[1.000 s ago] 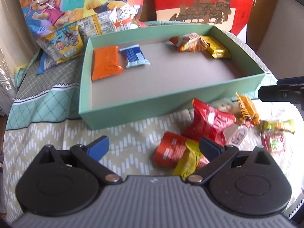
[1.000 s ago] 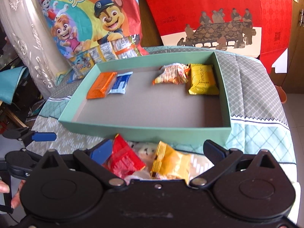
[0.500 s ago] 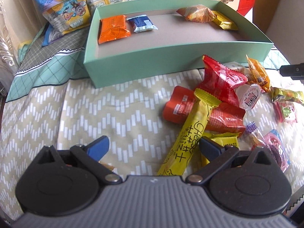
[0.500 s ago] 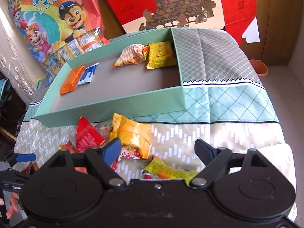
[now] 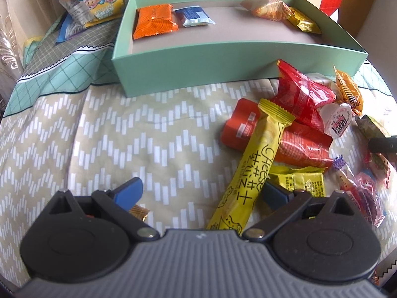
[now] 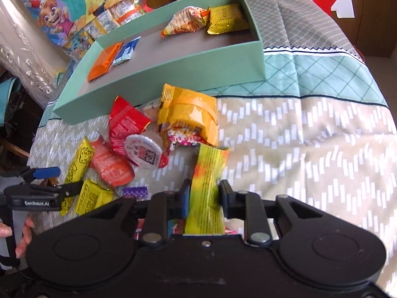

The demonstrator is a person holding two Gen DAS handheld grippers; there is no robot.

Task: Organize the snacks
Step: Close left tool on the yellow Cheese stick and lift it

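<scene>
Our right gripper (image 6: 203,193) has its jaws clenched on a yellow-green packet (image 6: 207,186), which sticks forward between the fingers over the cloth (image 6: 310,149). Our left gripper (image 5: 201,191) has its jaws spread wide, and the near end of the long yellow cheese stick (image 5: 255,168) lies between them, close to the right-hand finger; we cannot tell whether that finger touches it. The stick lies slanted across an orange-red pack (image 5: 248,126), next to a red bag (image 5: 302,96) and a small round jelly cup (image 5: 337,121). A flat yellow packet (image 5: 300,180) sits just beside the stick's lower half. The loose snacks are heaped on the cloth right in front of the green box (image 5: 223,67). Inside the box, an orange pack (image 5: 153,21) and a blue-white pack (image 5: 193,16) lie side by side at the left end, while a striped orange bag (image 5: 270,10) and a gold pack (image 5: 304,23) touch each other at the right end. A cartoon gift bag (image 6: 82,7) stands behind the box.
</scene>
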